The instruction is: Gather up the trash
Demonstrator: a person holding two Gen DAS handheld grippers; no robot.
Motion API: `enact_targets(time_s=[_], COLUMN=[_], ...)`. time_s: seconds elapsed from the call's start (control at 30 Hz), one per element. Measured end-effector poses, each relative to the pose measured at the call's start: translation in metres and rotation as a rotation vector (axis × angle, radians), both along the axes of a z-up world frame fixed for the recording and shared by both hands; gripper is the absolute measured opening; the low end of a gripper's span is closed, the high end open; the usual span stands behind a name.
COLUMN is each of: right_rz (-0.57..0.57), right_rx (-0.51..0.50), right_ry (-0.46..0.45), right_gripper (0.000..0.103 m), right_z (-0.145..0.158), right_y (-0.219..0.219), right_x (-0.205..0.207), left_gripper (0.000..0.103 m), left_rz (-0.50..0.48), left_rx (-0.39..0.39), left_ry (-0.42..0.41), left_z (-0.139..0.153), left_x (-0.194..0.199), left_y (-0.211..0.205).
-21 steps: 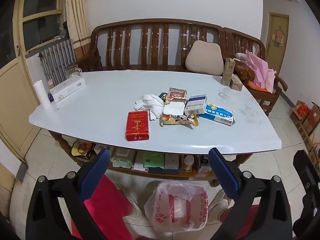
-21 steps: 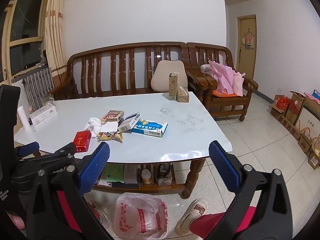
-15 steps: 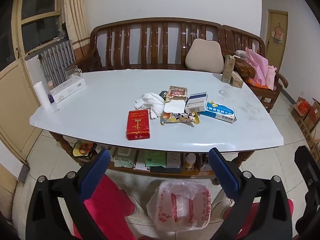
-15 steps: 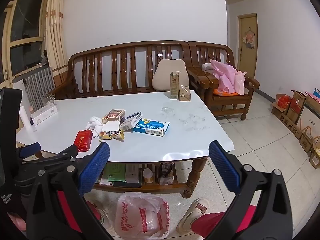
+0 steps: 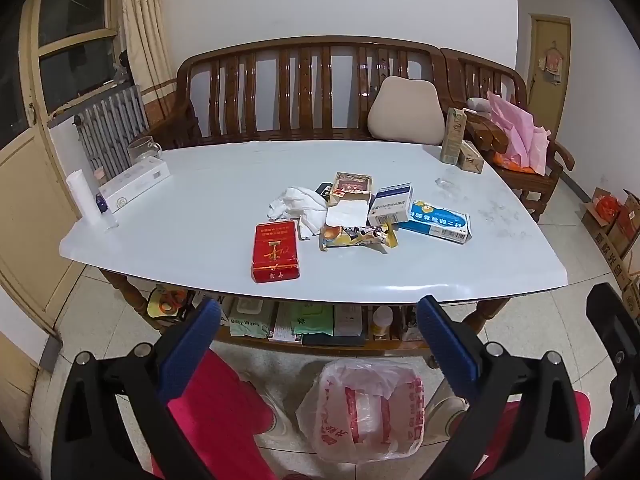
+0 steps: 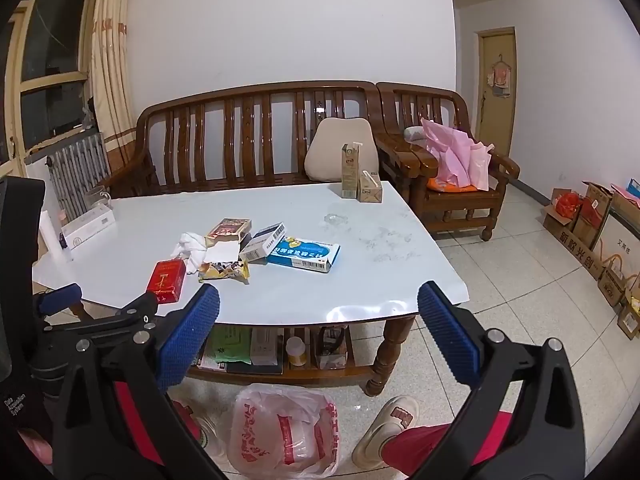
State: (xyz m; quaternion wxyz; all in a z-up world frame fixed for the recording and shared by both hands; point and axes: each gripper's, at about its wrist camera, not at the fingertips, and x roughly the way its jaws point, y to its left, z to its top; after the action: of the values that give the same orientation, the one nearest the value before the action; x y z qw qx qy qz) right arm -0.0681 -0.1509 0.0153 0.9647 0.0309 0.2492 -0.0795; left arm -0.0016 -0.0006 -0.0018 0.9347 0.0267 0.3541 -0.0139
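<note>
Left wrist view: left gripper (image 5: 318,346) gapes empty; red cigarette pack (image 5: 275,251) at twelve o'clock, plastic bag (image 5: 366,410) at six. Right gripper (image 6: 319,334) likewise spread, empty.

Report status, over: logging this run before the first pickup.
Left gripper open, right gripper open, both empty, short of the table. Trash pile untouched. Bag open on floor. Path unobstructed.

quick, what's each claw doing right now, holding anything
Left claw: open, holding nothing, short of the table.
Right claw: open, holding nothing, above the plastic bag on the floor.
</note>
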Motion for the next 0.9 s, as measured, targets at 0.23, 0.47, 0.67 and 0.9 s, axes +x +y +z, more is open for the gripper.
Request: enact_targets(time_s=[0.23, 0.47, 0.67, 0.9], right_rz=[0.003, 0.011, 0.012, 0.012], right_rx=[-0.001, -0.004, -0.002, -0.003], right_ry=[-0.001, -0.006, -0.009, -0.01], right_gripper=[0.097, 0.097, 0.097, 0.097], right_z=[0.0, 0.0076, 0.0081, 0.0076], right_y=[0.0028, 0.0079, 0.0064, 0.0062], right_x=[-0.003, -0.0038, -0.0037, -0.0042], left_gripper=[0.096, 0.096, 0.096, 0.096], left_rz=[-0.003, -0.006, -0.009, -0.016], left_rx=[0.004, 0.018, 0.014, 0.018], left_ry=[-0.007, -0.013, -0.016, -0.016], left_z=[0.0022, 0.0052, 0.0065, 0.0069], left_x=[-0.0026, -0.0049, -0.0059, -0.0074], left_y=[-0.0017, -0.0045, -0.0047, -0.0057])
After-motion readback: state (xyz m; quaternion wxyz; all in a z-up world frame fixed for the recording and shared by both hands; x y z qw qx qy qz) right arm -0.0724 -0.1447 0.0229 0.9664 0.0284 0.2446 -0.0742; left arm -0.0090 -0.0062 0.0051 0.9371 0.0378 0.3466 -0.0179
